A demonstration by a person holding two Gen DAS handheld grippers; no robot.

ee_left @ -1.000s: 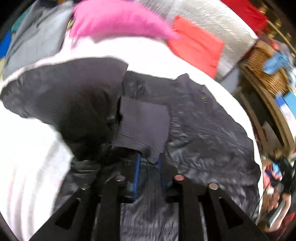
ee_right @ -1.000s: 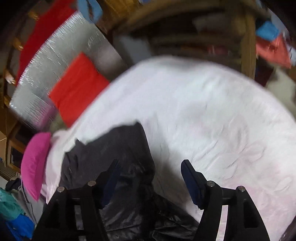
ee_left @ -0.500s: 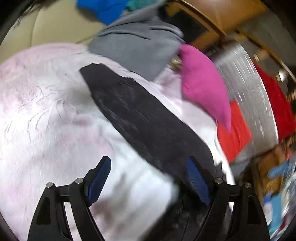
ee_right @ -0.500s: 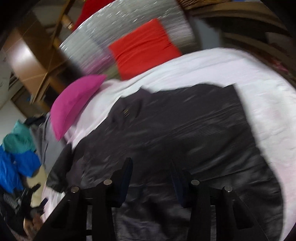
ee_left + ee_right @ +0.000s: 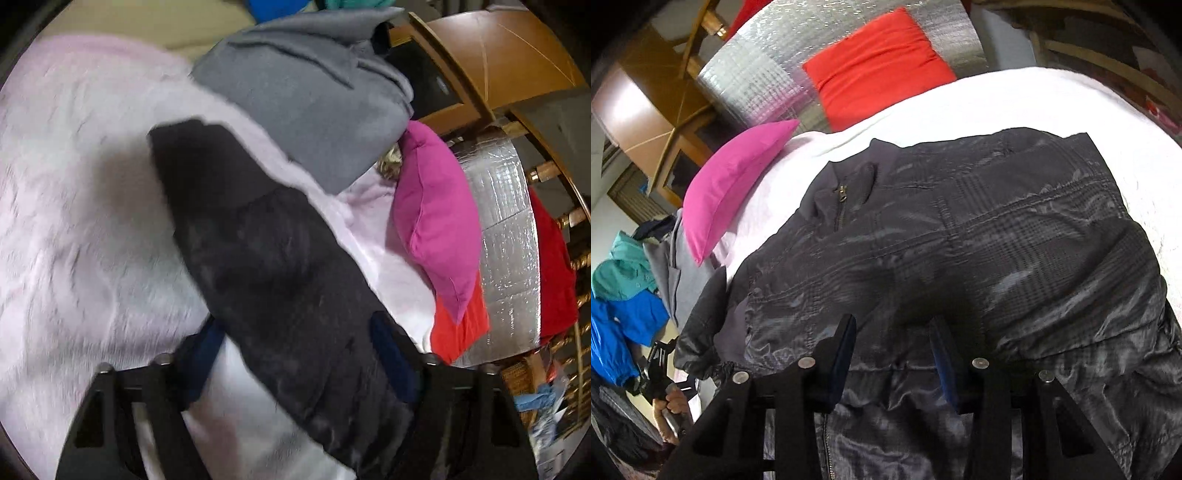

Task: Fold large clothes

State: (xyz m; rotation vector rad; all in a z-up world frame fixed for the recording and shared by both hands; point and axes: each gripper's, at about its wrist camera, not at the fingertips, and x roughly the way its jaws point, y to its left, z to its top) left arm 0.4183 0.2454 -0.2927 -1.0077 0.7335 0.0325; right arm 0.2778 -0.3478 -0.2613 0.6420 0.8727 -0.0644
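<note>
A large dark grey shiny jacket lies spread on the white bed cover, zipped front up, collar toward the pillows. In the left wrist view one long sleeve stretches away across the cover, its ribbed cuff at the far end. My left gripper is open, its jaws standing either side of the sleeve near the shoulder. My right gripper is open and hangs just over the jacket's lower body, holding nothing.
A pink pillow and a red pillow lean on a silver padded headboard. A folded grey garment lies at the bed's far side, with blue and teal clothes heaped beyond it. Wooden furniture stands behind.
My left gripper let go of the sleeve cuff, opened and now straddles the laid-out sleeve. My right gripper swung over the jacket body and stays open.
</note>
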